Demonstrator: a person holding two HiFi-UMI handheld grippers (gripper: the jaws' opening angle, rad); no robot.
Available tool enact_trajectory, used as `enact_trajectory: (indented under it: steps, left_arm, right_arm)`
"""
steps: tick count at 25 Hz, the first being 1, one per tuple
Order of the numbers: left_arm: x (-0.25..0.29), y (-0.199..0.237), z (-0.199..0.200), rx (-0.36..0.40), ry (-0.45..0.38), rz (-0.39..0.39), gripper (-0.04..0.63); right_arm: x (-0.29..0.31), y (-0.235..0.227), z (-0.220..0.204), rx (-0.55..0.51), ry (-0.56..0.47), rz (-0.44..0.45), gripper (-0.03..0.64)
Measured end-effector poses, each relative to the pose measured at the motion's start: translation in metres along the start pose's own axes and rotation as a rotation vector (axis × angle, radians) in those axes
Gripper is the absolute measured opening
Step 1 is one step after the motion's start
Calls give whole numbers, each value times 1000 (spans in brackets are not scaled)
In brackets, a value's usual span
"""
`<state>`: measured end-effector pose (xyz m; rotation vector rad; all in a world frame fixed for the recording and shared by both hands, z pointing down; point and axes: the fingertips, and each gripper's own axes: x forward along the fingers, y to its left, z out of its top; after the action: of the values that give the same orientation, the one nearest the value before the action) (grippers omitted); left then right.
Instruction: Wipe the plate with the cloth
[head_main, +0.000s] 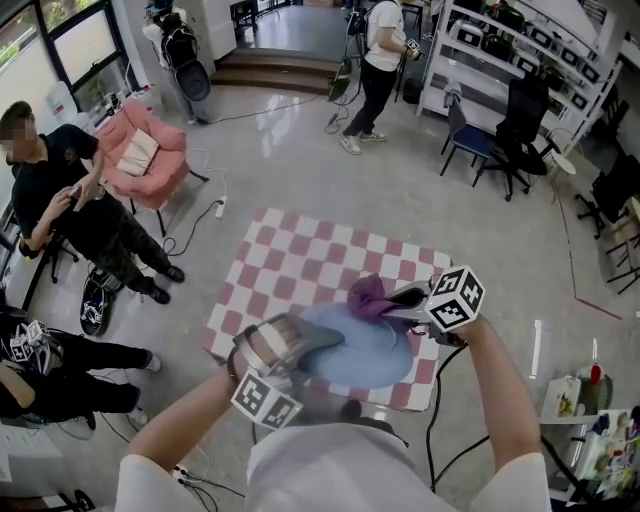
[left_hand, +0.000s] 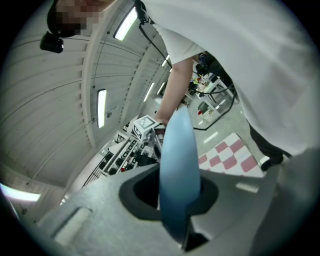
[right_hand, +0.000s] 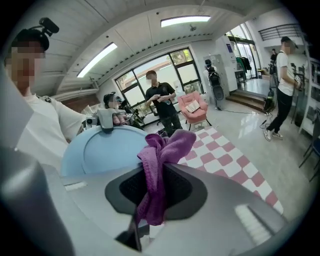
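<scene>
A light blue plate (head_main: 362, 350) is held up above the checkered mat, gripped at its left rim by my left gripper (head_main: 300, 345), which is shut on it. In the left gripper view the plate (left_hand: 177, 175) stands edge-on between the jaws. My right gripper (head_main: 405, 300) is shut on a purple cloth (head_main: 368, 296), which rests against the plate's far right edge. In the right gripper view the cloth (right_hand: 157, 170) hangs bunched from the jaws just in front of the plate's face (right_hand: 107, 150).
A pink-and-white checkered mat (head_main: 300, 265) lies on the floor below. People stand and sit at the left (head_main: 70, 215) and far back (head_main: 380, 60). A pink armchair (head_main: 145, 155), chairs (head_main: 470, 135) and shelves (head_main: 520, 50) ring the room.
</scene>
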<state>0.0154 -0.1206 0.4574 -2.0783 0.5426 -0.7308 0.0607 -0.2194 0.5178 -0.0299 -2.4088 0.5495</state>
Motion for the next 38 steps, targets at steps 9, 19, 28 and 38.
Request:
enact_trajectory:
  steps: [9,19,28,38]
  left_arm:
    - [11,-9,5,16,-21,-33,52]
    - [18,-15,19,15,-51,-45,52]
    - [14,-21,25,23,-54,-63,53]
    - [-5,-16,18,24,-33,-33,52]
  right_arm:
    - [32,48,25,-189,126,86,75]
    - [49,79,61,-198,52,205,75]
    - [65,69,57,-158,72,187,74]
    - [46,19,19,-6,68,78,74]
